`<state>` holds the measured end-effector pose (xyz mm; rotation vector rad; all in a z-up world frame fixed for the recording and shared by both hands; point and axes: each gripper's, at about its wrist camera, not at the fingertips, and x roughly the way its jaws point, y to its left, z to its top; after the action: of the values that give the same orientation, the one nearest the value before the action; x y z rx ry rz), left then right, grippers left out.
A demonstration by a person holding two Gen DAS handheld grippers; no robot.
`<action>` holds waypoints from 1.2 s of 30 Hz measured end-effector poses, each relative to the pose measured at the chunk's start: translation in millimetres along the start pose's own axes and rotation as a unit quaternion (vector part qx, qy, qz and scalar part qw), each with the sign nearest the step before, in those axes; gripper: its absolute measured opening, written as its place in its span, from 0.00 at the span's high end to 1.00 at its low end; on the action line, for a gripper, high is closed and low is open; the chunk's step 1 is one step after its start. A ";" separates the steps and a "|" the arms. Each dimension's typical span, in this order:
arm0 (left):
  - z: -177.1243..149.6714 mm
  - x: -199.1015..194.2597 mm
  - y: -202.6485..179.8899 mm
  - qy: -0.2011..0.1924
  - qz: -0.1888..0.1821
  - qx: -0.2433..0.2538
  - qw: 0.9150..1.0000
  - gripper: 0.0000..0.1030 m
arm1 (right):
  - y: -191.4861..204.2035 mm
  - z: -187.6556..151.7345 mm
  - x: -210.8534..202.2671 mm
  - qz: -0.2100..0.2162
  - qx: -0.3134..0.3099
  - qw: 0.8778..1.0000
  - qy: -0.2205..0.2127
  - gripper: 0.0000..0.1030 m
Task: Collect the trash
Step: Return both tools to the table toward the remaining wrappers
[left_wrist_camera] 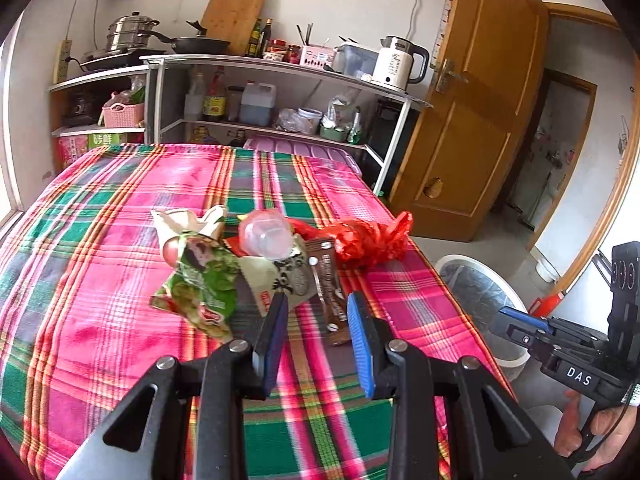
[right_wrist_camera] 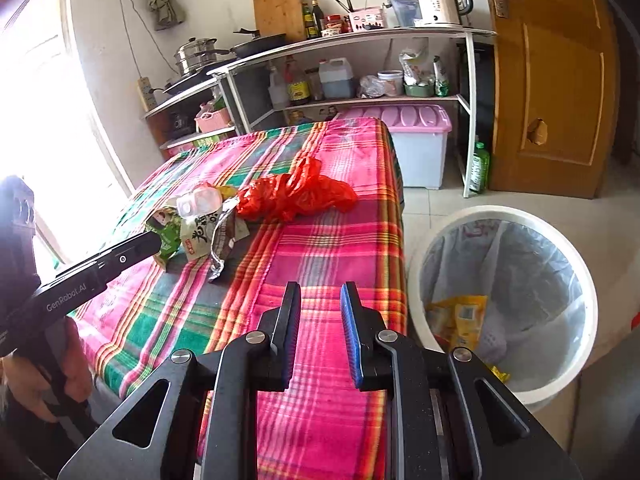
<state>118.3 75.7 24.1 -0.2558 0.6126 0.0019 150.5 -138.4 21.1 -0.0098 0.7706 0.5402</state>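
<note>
A pile of trash lies on the plaid tablecloth (left_wrist_camera: 100, 248): a green snack wrapper (left_wrist_camera: 202, 284), a clear plastic cup (left_wrist_camera: 266, 234), a cream wrapper with black print (left_wrist_camera: 286, 276), a brown foil wrapper (left_wrist_camera: 330, 292) and a red plastic bag (left_wrist_camera: 372, 240). My left gripper (left_wrist_camera: 318, 300) is open, just short of the pile, its fingers either side of the brown wrapper's near end. My right gripper (right_wrist_camera: 320, 290) is open and empty above the table's near right part, apart from the red bag (right_wrist_camera: 296, 194). A white bin (right_wrist_camera: 504, 300) with a clear liner holds a yellow wrapper (right_wrist_camera: 460, 320).
The bin stands on the floor right of the table (left_wrist_camera: 476, 288). Shelves (right_wrist_camera: 360, 64) with pots, bottles and a kettle stand behind the table. A pink-lidded storage box (right_wrist_camera: 416, 148) and a wooden door (right_wrist_camera: 556, 80) are at the right.
</note>
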 end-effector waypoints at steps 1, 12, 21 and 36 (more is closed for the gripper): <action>0.4 -0.7 5.3 -0.002 0.007 -0.003 1.000 0.66 | 4.5 1.0 3.2 0.004 -0.004 1.000 0.002 0.79; 8.4 10.7 62.7 0.000 0.069 -0.028 0.997 0.50 | 43.7 15.0 38.8 0.033 -0.037 0.999 0.018 0.79; 10.6 39.5 80.0 0.048 0.058 -0.048 0.996 0.49 | 58.4 24.4 64.2 0.043 -0.046 0.997 0.032 0.74; 4.6 33.3 86.6 0.048 0.024 -0.072 0.996 0.73 | 80.9 32.0 102.5 0.047 -0.058 0.996 0.057 0.71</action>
<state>141.5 158.2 -11.7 -0.3825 0.7157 0.0807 194.1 -14.8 -8.8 -0.1129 0.8536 0.6773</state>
